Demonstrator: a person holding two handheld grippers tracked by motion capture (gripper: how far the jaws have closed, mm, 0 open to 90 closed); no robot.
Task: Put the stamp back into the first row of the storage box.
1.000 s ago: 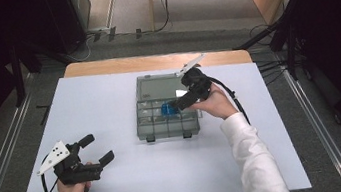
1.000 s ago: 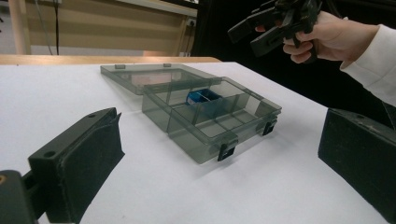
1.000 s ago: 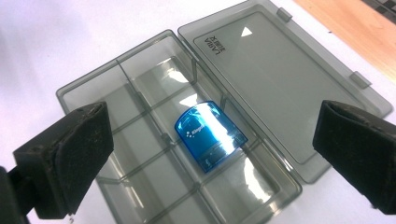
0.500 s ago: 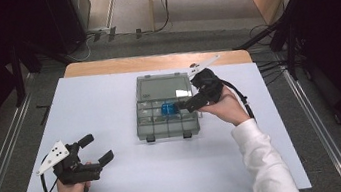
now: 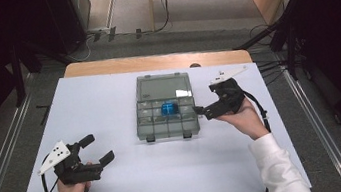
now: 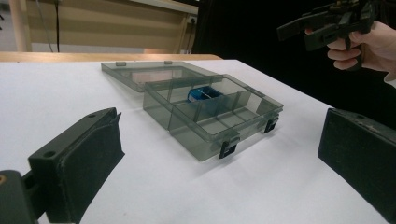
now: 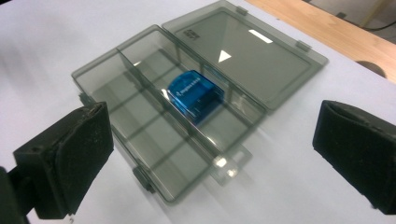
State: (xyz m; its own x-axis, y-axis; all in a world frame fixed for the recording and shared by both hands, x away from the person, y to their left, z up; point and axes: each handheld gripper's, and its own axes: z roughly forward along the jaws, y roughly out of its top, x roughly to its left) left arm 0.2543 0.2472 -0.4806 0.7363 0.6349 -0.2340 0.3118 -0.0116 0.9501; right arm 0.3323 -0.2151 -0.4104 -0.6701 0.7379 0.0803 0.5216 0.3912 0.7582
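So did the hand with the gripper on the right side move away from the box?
Yes. The right gripper was over the organizer box near the blue block; now it is past the box's right edge, over the white table.

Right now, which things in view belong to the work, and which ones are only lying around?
Belonging to the work:
- compartment box, lid open
- blue block in a compartment
- right hand-held gripper, open, beside the box
- left hand-held gripper, open, apart

Only around:
- white table
- cables on the floor

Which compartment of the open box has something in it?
A middle compartment in the row next to the lid hinge of the grey box: it holds the blue block. The other compartments look bare.
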